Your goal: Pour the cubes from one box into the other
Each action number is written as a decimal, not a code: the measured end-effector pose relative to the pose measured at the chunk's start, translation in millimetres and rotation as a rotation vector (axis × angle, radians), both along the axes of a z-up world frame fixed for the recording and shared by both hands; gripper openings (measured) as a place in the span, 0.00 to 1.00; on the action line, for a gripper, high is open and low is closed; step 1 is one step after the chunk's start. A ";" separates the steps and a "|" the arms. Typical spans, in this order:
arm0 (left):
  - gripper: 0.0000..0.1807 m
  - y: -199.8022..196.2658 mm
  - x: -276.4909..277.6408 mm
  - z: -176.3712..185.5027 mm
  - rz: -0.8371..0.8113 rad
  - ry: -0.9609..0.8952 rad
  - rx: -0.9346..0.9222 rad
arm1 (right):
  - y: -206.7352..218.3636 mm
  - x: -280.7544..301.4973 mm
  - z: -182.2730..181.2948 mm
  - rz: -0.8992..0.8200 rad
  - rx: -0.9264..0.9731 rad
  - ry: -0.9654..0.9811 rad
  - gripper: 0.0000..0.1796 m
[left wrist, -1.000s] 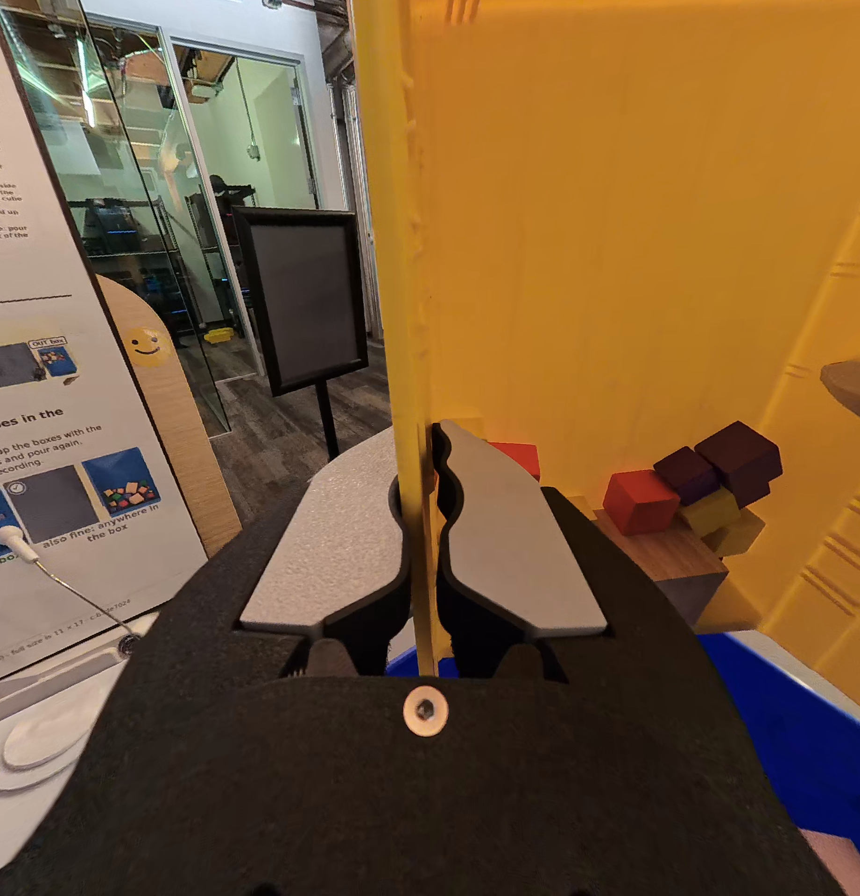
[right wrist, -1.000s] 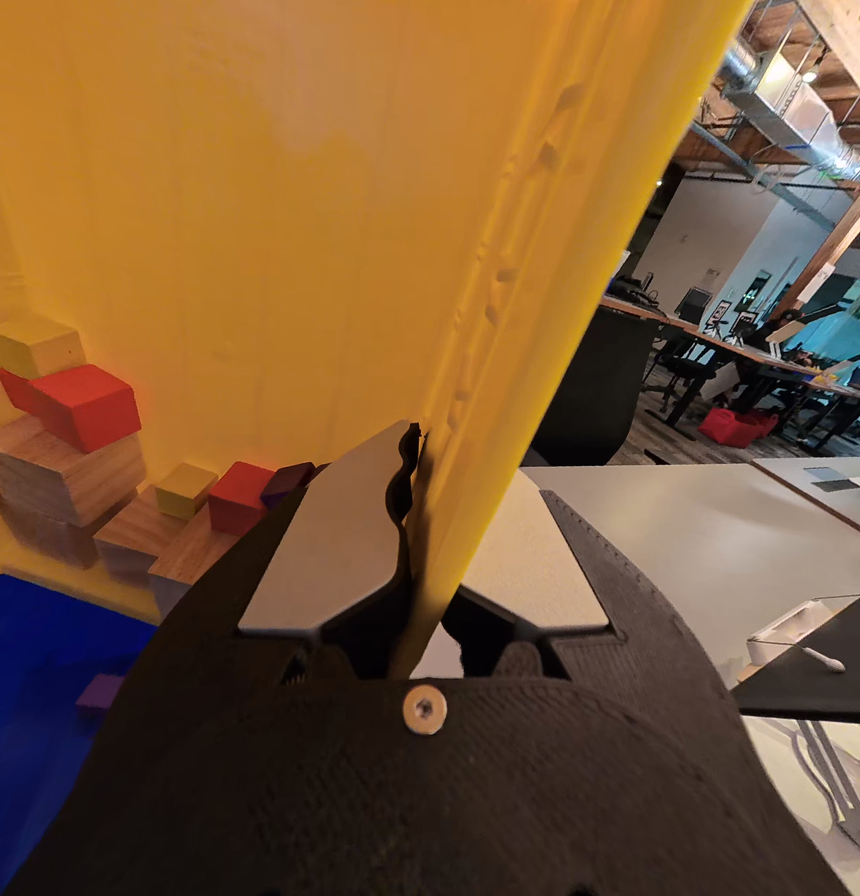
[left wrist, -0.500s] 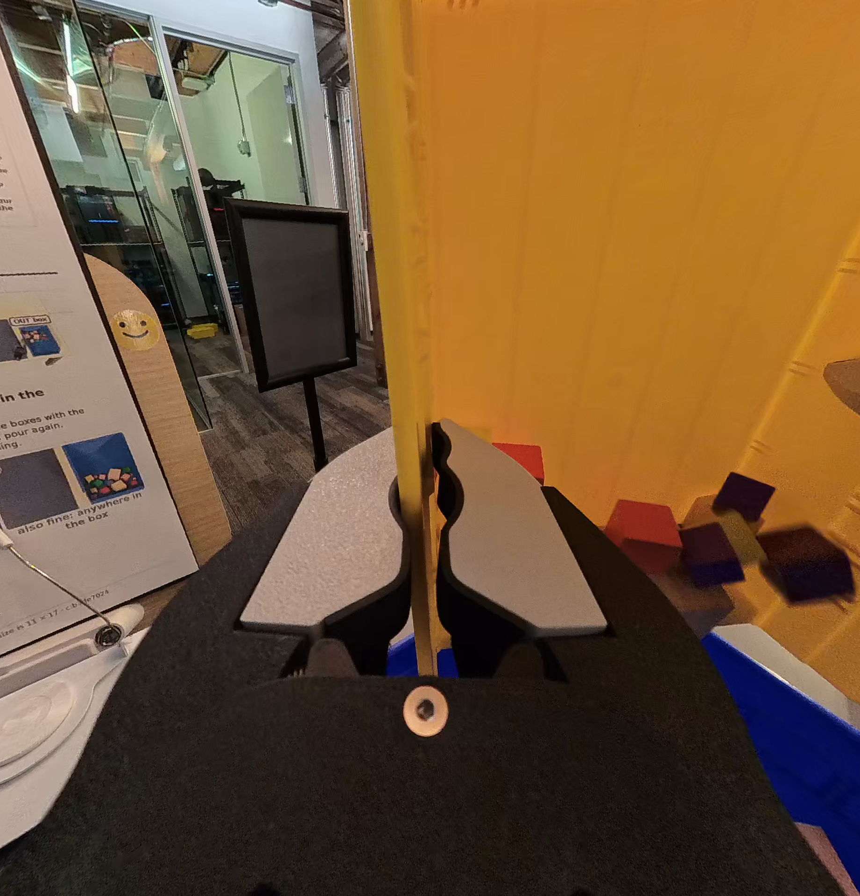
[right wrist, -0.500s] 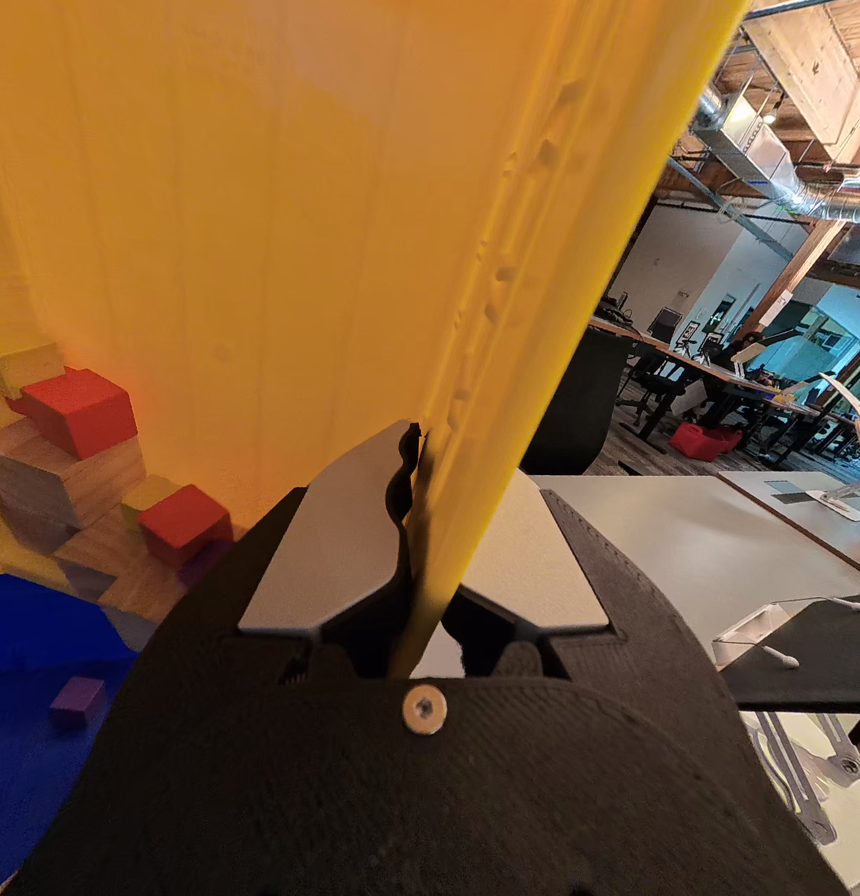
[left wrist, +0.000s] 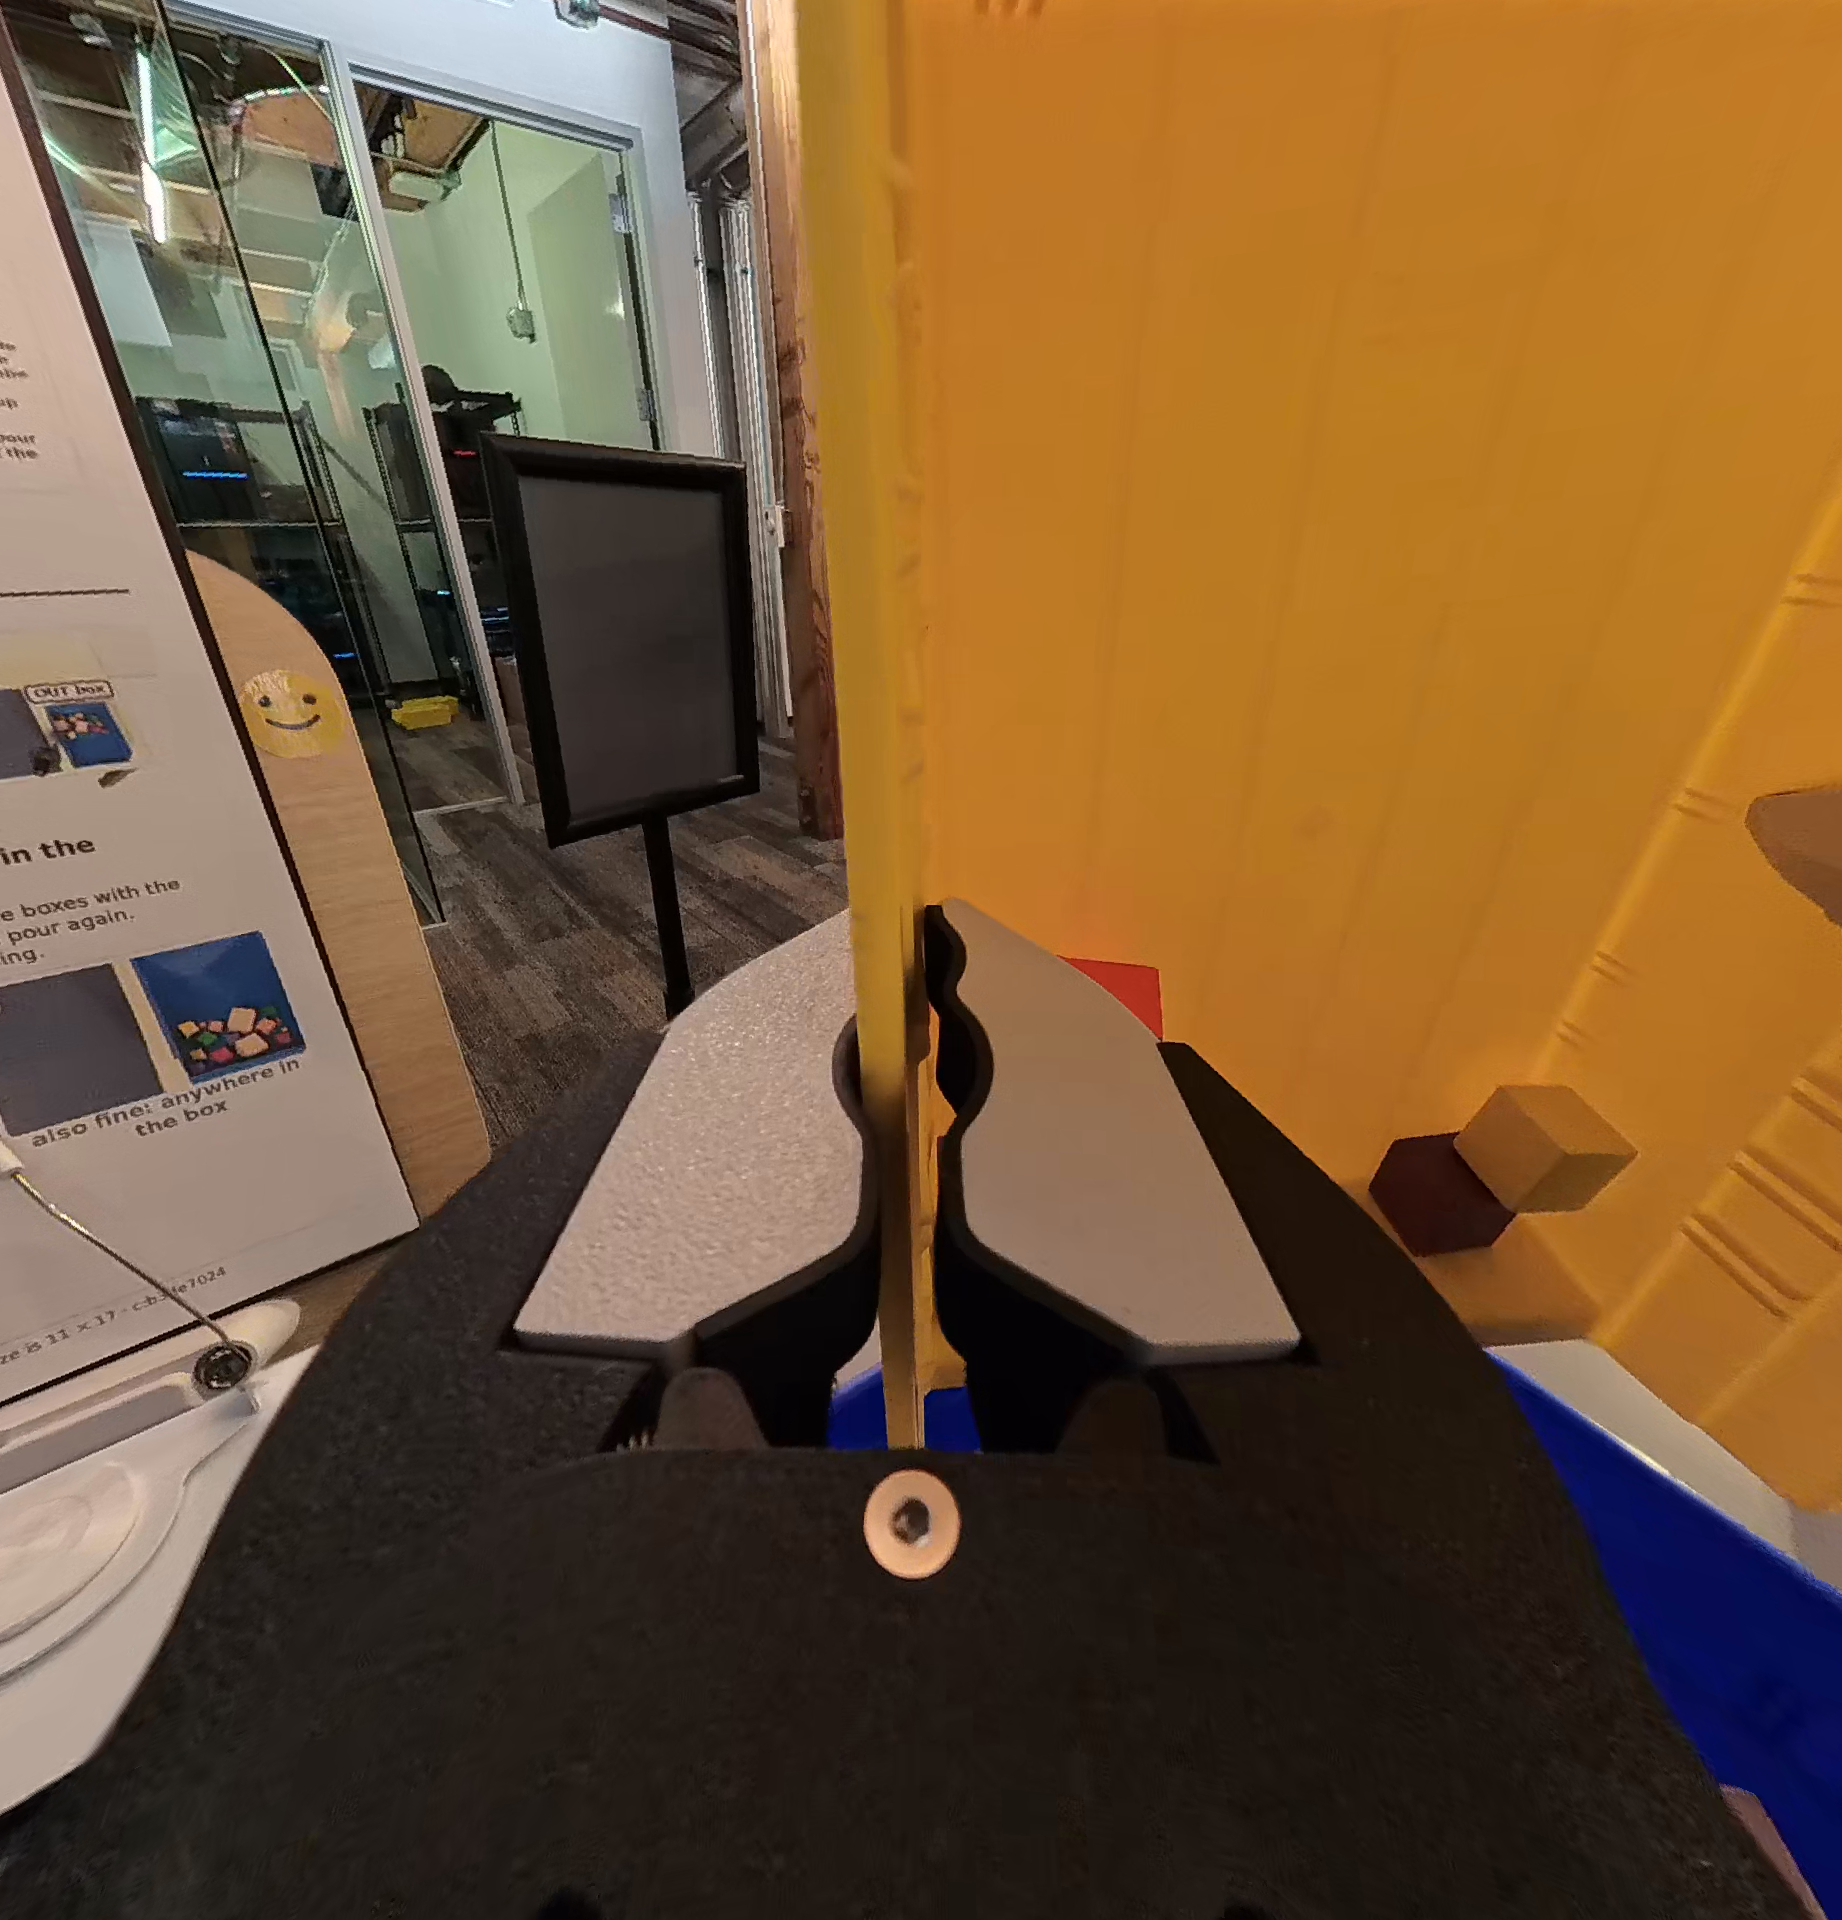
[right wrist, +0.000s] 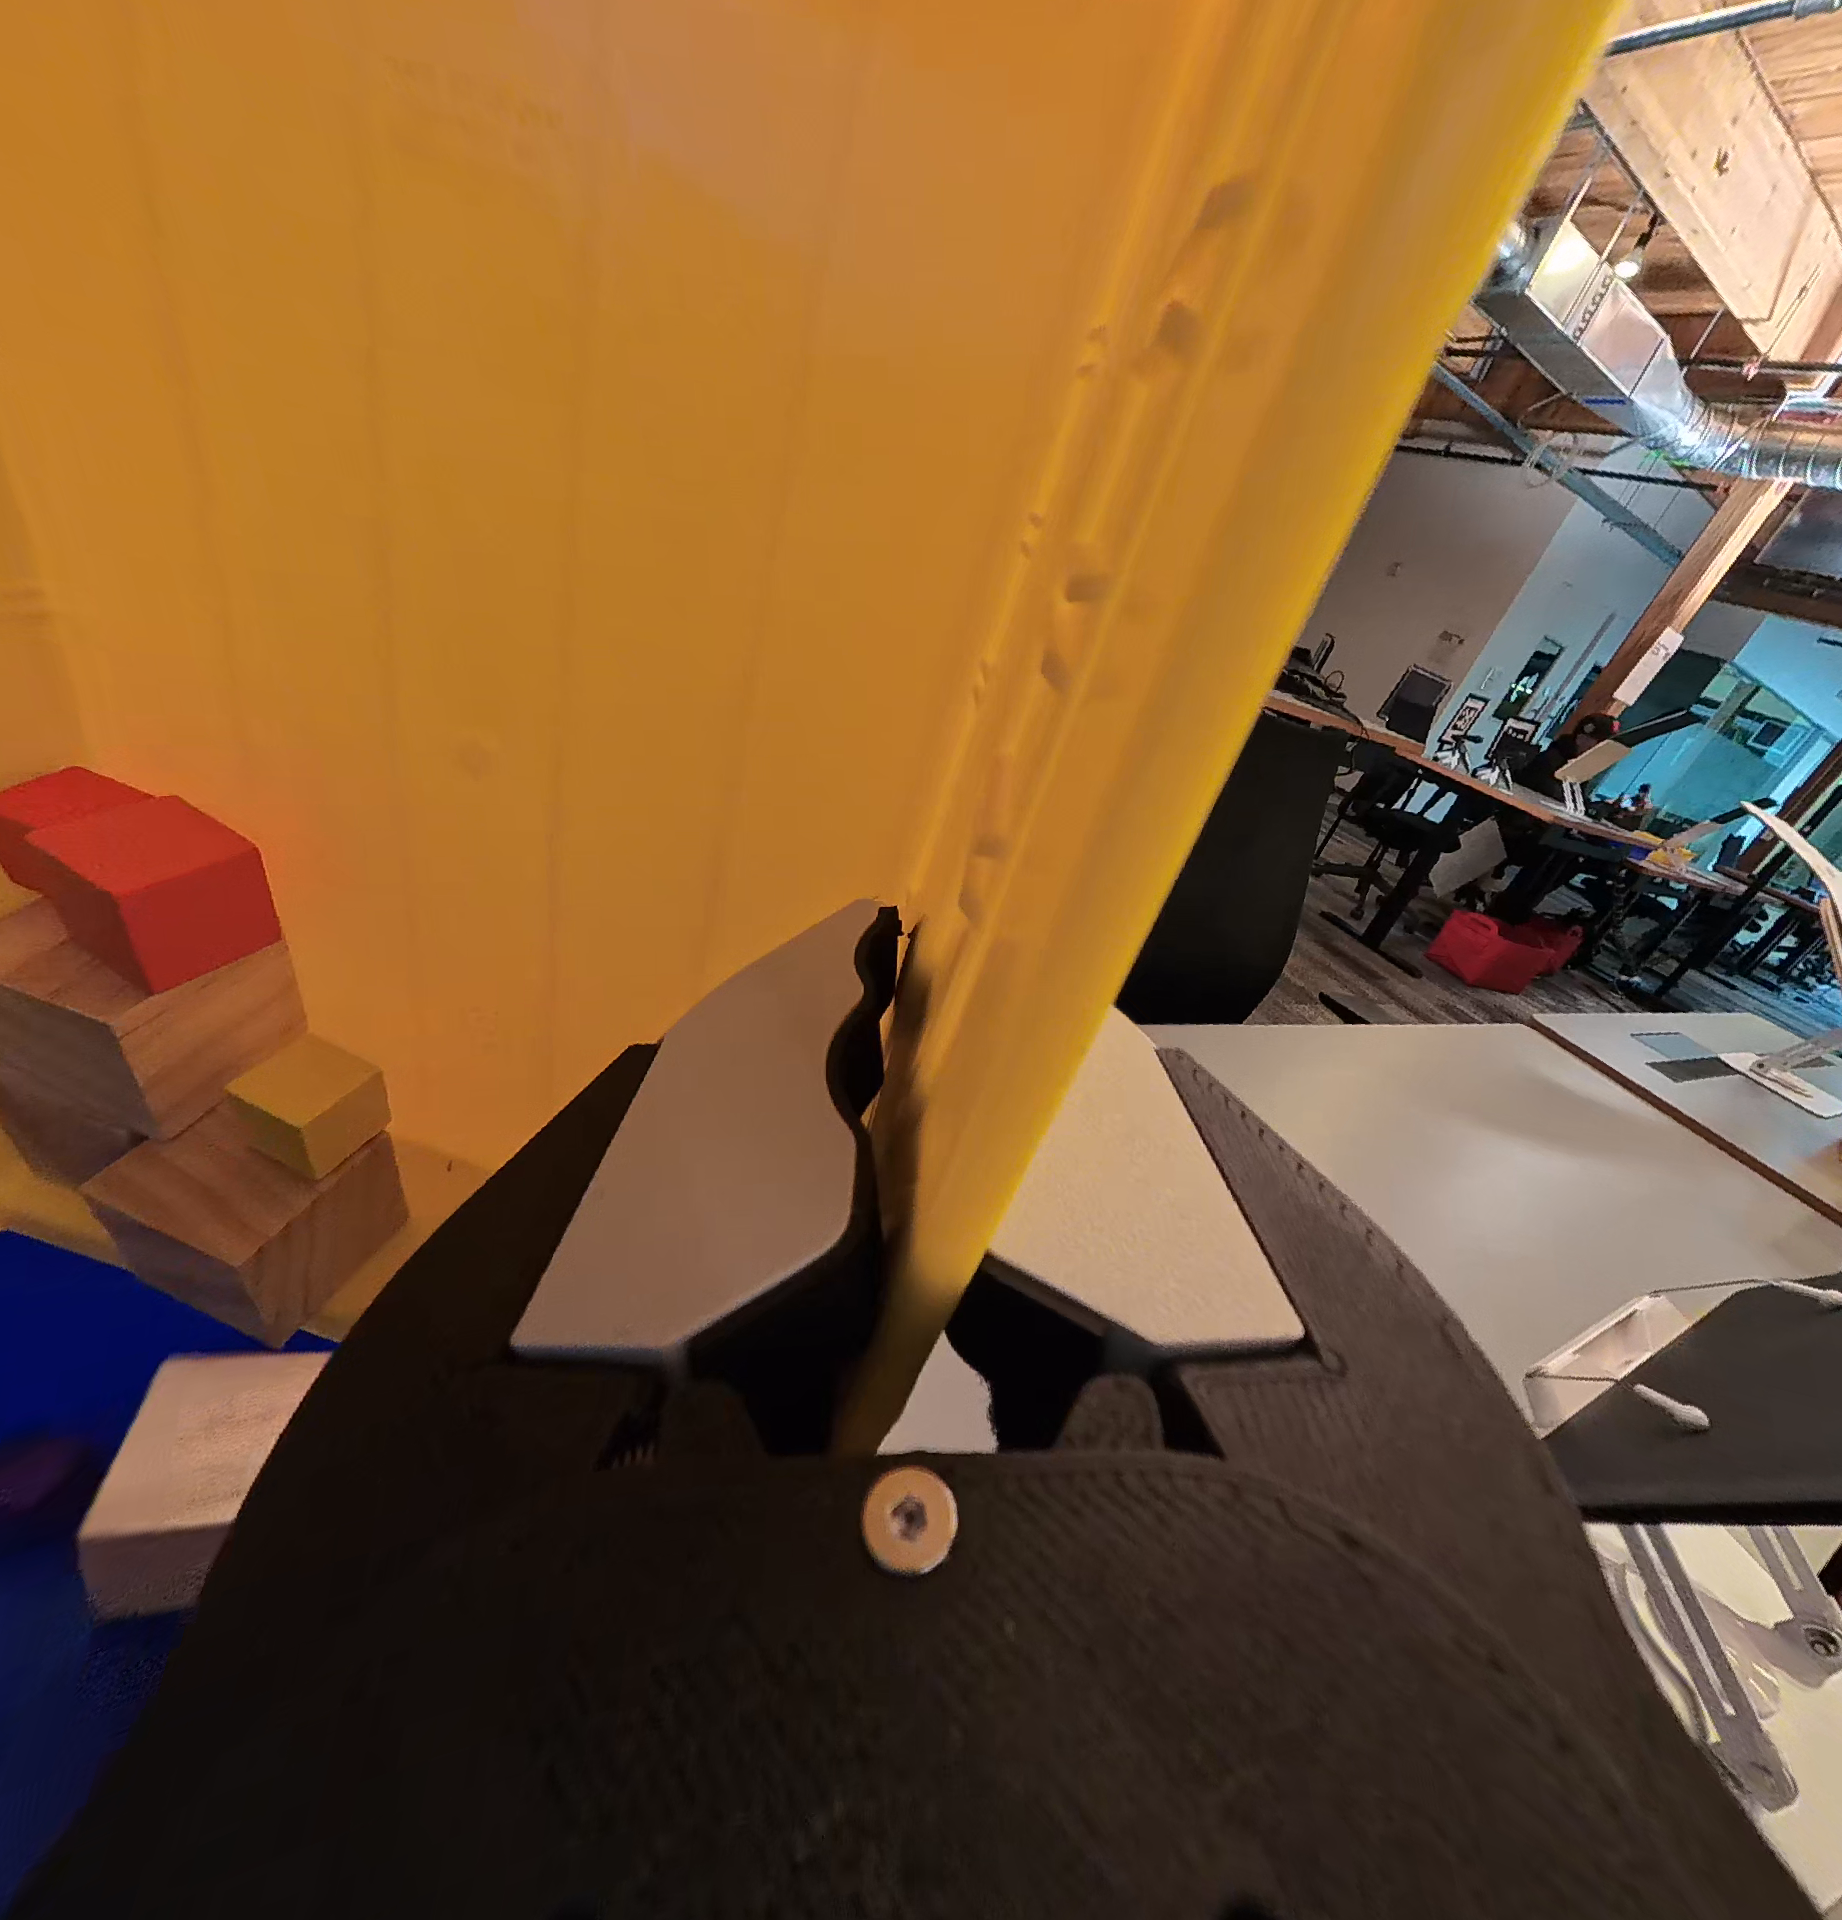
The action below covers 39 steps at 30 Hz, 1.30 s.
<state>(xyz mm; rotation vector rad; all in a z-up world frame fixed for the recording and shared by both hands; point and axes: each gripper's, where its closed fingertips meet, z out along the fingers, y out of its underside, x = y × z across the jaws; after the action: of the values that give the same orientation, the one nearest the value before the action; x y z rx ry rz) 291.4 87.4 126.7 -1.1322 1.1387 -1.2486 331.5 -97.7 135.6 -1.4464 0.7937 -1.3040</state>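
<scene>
Both grippers hold the yellow box (left wrist: pixel 1312 520) tipped steeply over the blue box (left wrist: pixel 1727 1621). My left gripper (left wrist: pixel 901 935) is shut on the yellow box's left wall. My right gripper (right wrist: pixel 901 925) is shut on its right wall (right wrist: pixel 1104 623). In the left wrist view a dark maroon cube (left wrist: pixel 1436 1195) and a tan cube (left wrist: pixel 1540 1143) sit at the low edge, and a red cube (left wrist: pixel 1125 987) shows behind the finger. In the right wrist view a red cube (right wrist: pixel 138 883), wooden blocks (right wrist: pixel 138 1039) and a yellow-green cube (right wrist: pixel 314 1101) pile at the low edge above the blue box (right wrist: pixel 34 1403).
An instruction poster (left wrist: pixel 75 831) stands to the left, with a black sign stand (left wrist: pixel 636 644) and glass doors behind. A white table (right wrist: pixel 1468 1143) lies to the right, with a black mat (right wrist: pixel 1748 1403) and a clear stand on it. Office desks stand farther back.
The yellow box has tipped further. Several cubes have slid out of the pile: the purple and red ones in the left wrist view are gone, and the right-side pile has shifted lower.
</scene>
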 end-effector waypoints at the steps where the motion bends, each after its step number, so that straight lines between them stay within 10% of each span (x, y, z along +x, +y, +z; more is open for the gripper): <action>1: 0.02 -0.2 -0.1 -2.0 -0.002 0.003 -0.001 | -0.3 -0.3 -1.6 -0.002 -0.002 0.001 0.02; 39: 0.03 -13.6 -13.4 -5.7 -0.074 -0.078 -0.023 | -11.7 -18.7 2.9 0.000 0.003 -0.162 0.03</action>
<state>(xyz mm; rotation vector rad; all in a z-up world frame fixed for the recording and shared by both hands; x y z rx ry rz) 278.0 73.7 121.0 -1.0573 1.1183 -1.3547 312.8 -109.4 138.6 -1.3193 0.6882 -1.3993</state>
